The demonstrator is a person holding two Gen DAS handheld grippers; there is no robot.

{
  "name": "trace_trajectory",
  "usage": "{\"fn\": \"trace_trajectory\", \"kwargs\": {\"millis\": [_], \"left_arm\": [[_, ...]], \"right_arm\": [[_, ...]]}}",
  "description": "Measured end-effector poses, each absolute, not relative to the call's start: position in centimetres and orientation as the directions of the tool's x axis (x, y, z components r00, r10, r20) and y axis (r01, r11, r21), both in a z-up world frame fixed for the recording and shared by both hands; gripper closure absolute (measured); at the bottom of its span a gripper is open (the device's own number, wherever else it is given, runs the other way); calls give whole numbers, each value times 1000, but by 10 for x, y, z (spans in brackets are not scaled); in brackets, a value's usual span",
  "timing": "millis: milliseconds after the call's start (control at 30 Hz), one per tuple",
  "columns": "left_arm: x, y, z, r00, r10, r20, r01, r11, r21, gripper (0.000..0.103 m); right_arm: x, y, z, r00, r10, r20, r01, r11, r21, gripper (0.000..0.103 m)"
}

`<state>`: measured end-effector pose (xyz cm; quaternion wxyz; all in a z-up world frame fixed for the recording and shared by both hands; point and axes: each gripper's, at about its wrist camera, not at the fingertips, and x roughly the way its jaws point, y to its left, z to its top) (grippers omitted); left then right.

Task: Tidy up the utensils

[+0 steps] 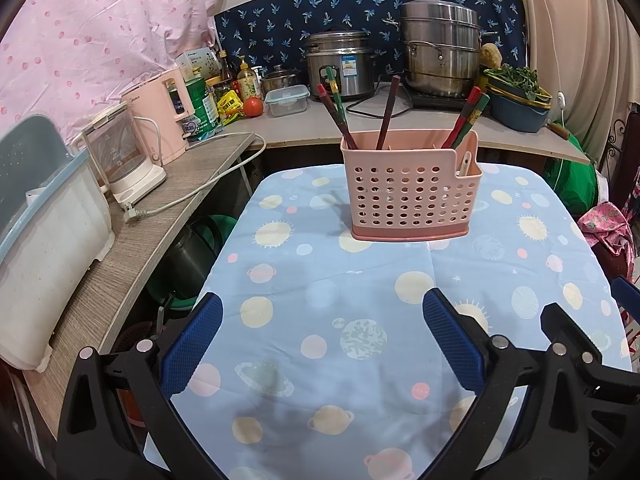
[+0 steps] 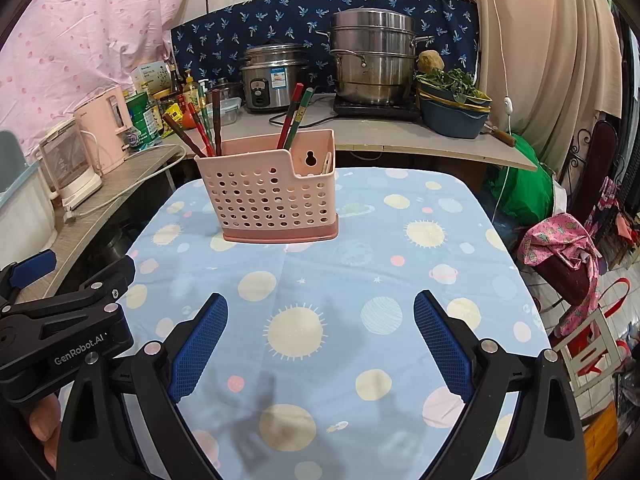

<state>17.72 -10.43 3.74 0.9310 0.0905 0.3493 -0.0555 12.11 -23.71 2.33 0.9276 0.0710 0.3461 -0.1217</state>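
the pink basket [image 1: 410,196] stands upright on the blue tablecloth [image 1: 320,360], well ahead of both claws, with the chopsticks [image 1: 386,114] leaning inside. the left gripper [image 1: 322,340] and the right gripper [image 2: 320,340] are both spread wide and hold nothing. i think the basket is light, so a push on a leaning stick may tip it.

Even, soft indoor light. Faint shadows on tablecloth [image 1: 320,280] near the lower edge. Glare on steel pots [image 2: 372,56]. Sharp centre; strong fisheye bending, dark vignette corners.
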Motion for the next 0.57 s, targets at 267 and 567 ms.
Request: {"fn": "trace_trajectory", "kwargs": {"millis": [267, 567], "left_arm": [[177, -104, 38, 751, -40, -659, 167, 977, 131, 7], [179, -103, 38, 752, -52, -658, 177, 976, 125, 7]], "right_arm": [[121, -237, 23, 731, -177, -659, 275, 960, 47, 13], [122, -236, 23, 729, -181, -660, 282, 958, 48, 13]]}}
